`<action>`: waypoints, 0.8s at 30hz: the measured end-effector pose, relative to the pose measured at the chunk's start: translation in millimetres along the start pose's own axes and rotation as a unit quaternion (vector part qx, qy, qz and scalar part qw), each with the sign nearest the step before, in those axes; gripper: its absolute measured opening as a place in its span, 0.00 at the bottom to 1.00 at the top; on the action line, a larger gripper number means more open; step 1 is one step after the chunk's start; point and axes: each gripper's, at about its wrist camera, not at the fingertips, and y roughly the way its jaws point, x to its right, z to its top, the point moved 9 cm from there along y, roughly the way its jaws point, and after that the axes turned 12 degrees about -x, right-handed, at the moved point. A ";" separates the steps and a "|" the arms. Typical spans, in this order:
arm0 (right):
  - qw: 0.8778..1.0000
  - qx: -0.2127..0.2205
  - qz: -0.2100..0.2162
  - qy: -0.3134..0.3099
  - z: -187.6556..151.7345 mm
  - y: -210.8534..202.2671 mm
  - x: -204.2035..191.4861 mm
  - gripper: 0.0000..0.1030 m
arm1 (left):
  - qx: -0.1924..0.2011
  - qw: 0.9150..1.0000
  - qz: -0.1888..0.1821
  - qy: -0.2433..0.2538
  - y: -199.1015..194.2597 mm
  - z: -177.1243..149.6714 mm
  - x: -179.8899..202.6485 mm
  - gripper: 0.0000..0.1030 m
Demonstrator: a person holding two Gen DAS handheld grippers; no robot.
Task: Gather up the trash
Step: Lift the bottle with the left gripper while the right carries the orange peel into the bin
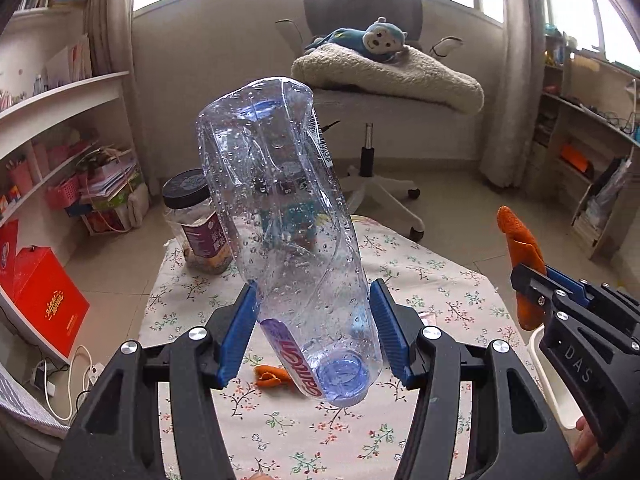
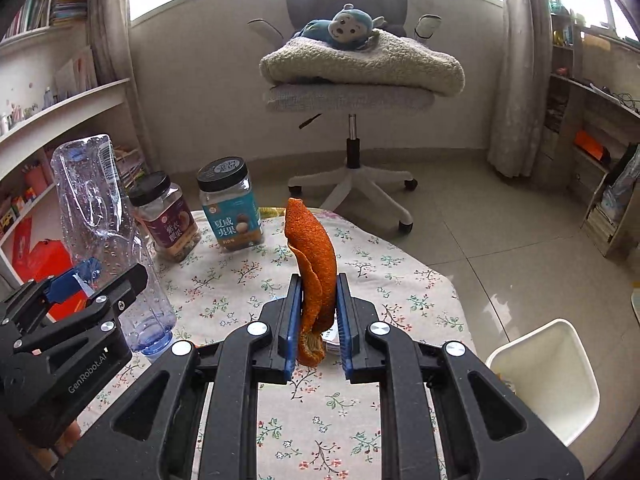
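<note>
Gripping a crumpled clear plastic bottle (image 1: 288, 220) near its neck, the left gripper (image 1: 314, 334) holds it cap-down and tilted above the table (image 1: 440, 280), its blue pads pressed against the bottle's sides. Droplets cling inside the bottle, its blue cap (image 1: 344, 376) points toward the camera, and a purple label strip beside the cap carries red and white lettering that reads only partly, upside down. A barcode strip runs along the bottle's upper edge.

The right gripper (image 2: 318, 320) is closed narrowly on a curled strip of orange peel (image 2: 314, 264), which stands upright between its blue pads above the table. Another small piece of peel (image 1: 272, 376) lies on the floral tablecloth, just under the bottle in the left wrist view.

At the far side of the table stand two black-lidded jars: a dark-labelled jar (image 2: 168, 220) and, to its right, a teal-labelled jar (image 2: 232, 208) with Chinese characters I read as "夏威夷果". Off the table's right edge sits a white bin (image 2: 552, 372), open at the top. Beyond the table is an office chair (image 2: 352, 92) carrying a folded cream blanket (image 2: 360, 64) and a blue monkey plush (image 2: 340, 28). Left of the table, shelves (image 1: 60, 100) hold books and boxes. The right gripper's body reads "DAS" in the left wrist view; the left one's reads "GenRobot.AI" in the right wrist view.
</note>
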 end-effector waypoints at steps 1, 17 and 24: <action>1.000 0.001 -0.003 0.003 -0.2 -1.7 4.4 0.15 | 0.001 1.000 -0.003 0.002 -0.2 0.6 4.6 0.55; 0.996 0.015 -0.071 0.056 -11.7 -22.8 105.2 0.16 | 0.001 0.998 -0.038 0.041 6.0 0.6 80.2 0.55; 0.989 0.004 -0.109 0.104 -26.9 -30.6 175.9 0.16 | -0.003 0.996 -0.061 0.067 8.5 -4.2 126.5 0.55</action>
